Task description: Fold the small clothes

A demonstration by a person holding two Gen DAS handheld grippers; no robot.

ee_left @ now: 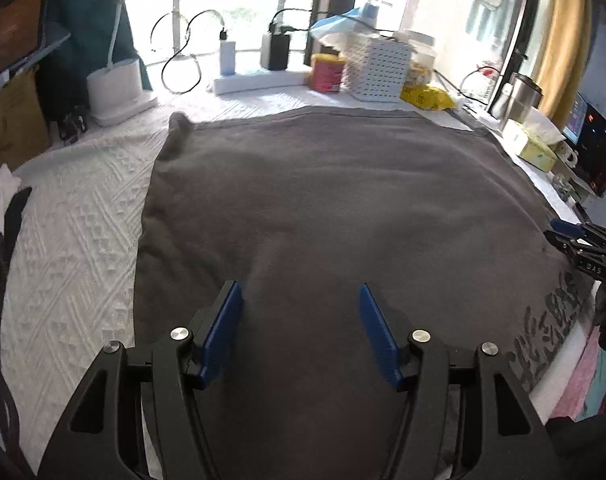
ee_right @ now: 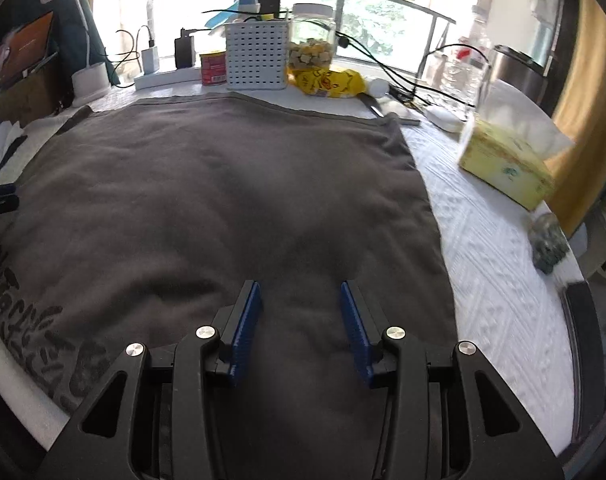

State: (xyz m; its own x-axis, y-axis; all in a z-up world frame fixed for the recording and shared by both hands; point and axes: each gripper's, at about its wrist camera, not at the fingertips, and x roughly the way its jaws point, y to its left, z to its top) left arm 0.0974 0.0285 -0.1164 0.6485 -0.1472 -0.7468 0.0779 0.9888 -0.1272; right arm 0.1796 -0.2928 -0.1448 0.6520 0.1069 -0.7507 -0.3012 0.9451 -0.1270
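A white textured cloth (ee_left: 75, 216) covers the table by a bright window, with a white perforated basket (ee_right: 256, 56), a red can (ee_right: 213, 66), a yellow packet (ee_right: 329, 82) and a tissue box (ee_right: 503, 168) along the far and right sides. A dark grey garment (ee_left: 323, 208) lies spread flat across the middle, its hemmed edge toward the window and its printed lettering (ee_right: 35, 332) at the near edge. Its long axis cannot be told. The left gripper (ee_left: 301, 334) hovers over the near part of the fabric, jaws wide apart and holding nothing. The right gripper (ee_right: 301, 330) is likewise parted, a little narrower, and empty.
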